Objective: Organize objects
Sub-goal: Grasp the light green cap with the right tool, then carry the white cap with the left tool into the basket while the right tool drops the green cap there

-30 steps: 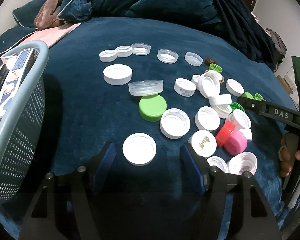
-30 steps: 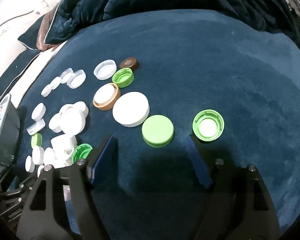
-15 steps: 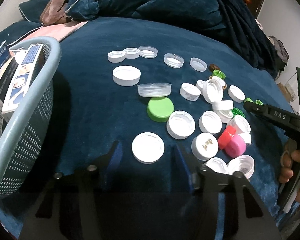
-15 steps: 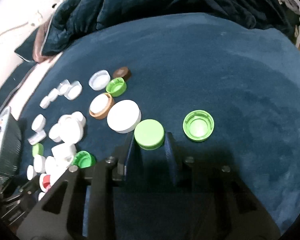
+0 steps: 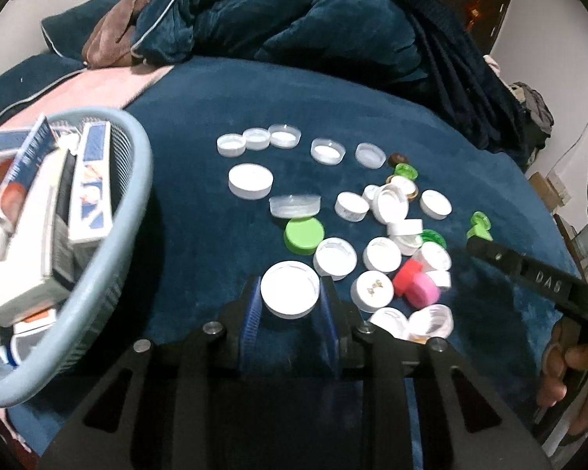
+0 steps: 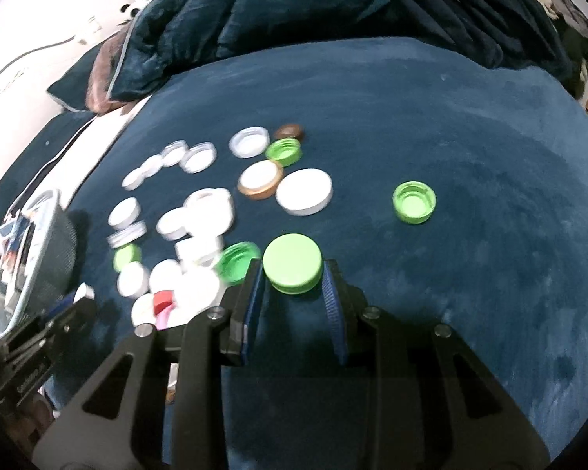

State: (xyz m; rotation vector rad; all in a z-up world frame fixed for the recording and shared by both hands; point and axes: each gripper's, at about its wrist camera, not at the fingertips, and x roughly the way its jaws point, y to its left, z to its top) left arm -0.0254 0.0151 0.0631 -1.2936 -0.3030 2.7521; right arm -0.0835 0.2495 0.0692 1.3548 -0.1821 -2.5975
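Many plastic bottle caps, mostly white, lie scattered on a dark blue blanket (image 5: 200,203). In the left wrist view my left gripper (image 5: 290,290) is closing on a wide white cap (image 5: 289,284), its blue pads against both sides of the rim. In the right wrist view my right gripper (image 6: 291,274) is shut on a flat light green cap (image 6: 292,262), lifted a little off the blanket. A second green cap (image 6: 414,201) lies open side up to the right. The right gripper (image 5: 477,239) also shows in the left view with its green cap (image 5: 479,222).
A pale blue mesh basket (image 5: 137,180) full of boxes stands at the left. A heaped dark duvet (image 5: 294,23) closes off the back. A green cap (image 5: 303,235), a pink one (image 5: 423,291) and a large white one (image 6: 303,192) lie among the pile. A hand (image 5: 568,372) is at the right edge.
Both grippers went from wide open to closed, the left around the white cap and the right around the green cap. Both have risen, and the green cap left the blanket.
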